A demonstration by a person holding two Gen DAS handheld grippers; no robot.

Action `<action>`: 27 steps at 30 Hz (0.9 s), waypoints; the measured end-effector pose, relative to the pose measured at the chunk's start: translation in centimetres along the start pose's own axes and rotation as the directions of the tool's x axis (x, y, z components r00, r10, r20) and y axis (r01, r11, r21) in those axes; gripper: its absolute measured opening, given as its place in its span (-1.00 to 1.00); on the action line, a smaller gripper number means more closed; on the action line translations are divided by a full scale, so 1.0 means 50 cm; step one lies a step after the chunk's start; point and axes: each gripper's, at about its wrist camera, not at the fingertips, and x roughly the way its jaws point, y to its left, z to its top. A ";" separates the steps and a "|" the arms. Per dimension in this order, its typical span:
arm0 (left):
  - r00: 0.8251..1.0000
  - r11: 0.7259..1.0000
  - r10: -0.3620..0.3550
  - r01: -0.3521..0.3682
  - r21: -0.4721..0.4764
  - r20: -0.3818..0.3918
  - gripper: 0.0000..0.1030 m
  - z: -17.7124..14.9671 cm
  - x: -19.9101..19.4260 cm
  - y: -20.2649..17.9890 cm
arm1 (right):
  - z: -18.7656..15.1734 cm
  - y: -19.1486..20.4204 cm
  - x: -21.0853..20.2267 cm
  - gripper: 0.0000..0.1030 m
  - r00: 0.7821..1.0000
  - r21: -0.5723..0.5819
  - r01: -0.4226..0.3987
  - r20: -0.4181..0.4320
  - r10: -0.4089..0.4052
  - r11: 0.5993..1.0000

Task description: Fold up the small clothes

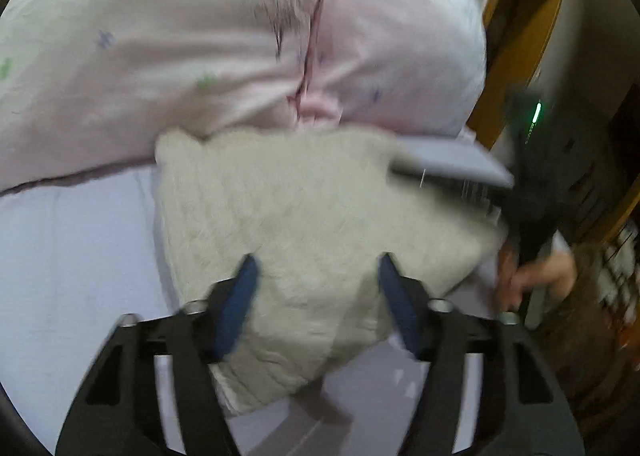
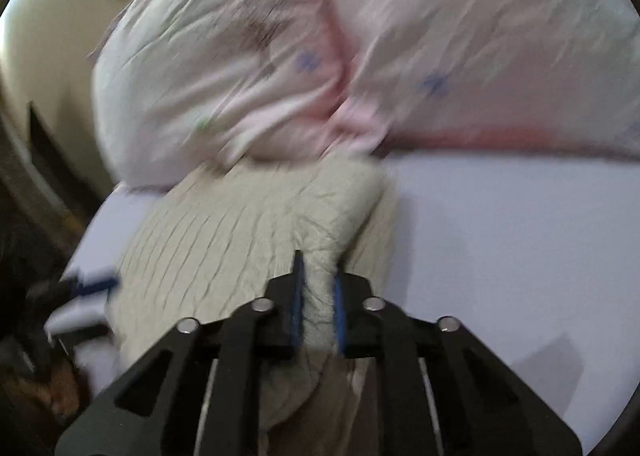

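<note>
A cream knitted garment [image 1: 304,216] lies on a pale lilac bed sheet [image 1: 72,256]. My left gripper [image 1: 316,268] is open, its blue-padded fingers spread over the garment's near part, holding nothing. In the right wrist view the same knit [image 2: 224,232] is bunched, and my right gripper [image 2: 318,276] is shut on a pinched fold of it. The right gripper's dark body [image 1: 536,184] shows blurred at the garment's right edge in the left wrist view. The left gripper [image 2: 90,288] shows blurred at the left of the right wrist view.
A big pink quilt with small blue and green flowers [image 1: 224,36] is heaped behind the garment and touches its far edge; it also fills the top of the right wrist view [image 2: 360,56]. Wooden furniture [image 1: 516,28] stands beyond the bed's right side.
</note>
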 end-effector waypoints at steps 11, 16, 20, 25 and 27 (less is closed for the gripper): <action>0.998 0.990 0.041 -0.036 -0.134 0.039 0.86 -0.087 -0.101 0.009 | -0.128 0.021 -0.222 0.97 0.992 0.053 0.044 0.119 -0.050 0.998; 0.978 0.966 0.199 -0.206 -0.158 -0.059 0.97 -0.144 -0.089 -0.001 | -0.222 0.064 -0.197 0.97 0.994 0.021 0.099 -0.047 -0.098 0.995; 0.943 0.942 0.297 -0.315 -0.115 -0.149 0.97 -0.158 -0.046 -0.006 | -0.245 0.117 -0.129 0.96 0.977 -0.042 0.149 -0.149 -0.153 0.988; 0.916 0.922 0.375 -0.384 -0.043 -0.145 0.97 -0.167 -0.034 -0.027 | -0.268 0.149 -0.122 0.96 0.951 -0.145 0.235 -0.170 -0.259 0.961; 0.915 0.921 0.376 -0.386 -0.047 -0.144 0.97 -0.167 -0.034 -0.023 | -0.269 0.147 -0.125 0.97 0.952 -0.141 0.232 -0.171 -0.255 0.962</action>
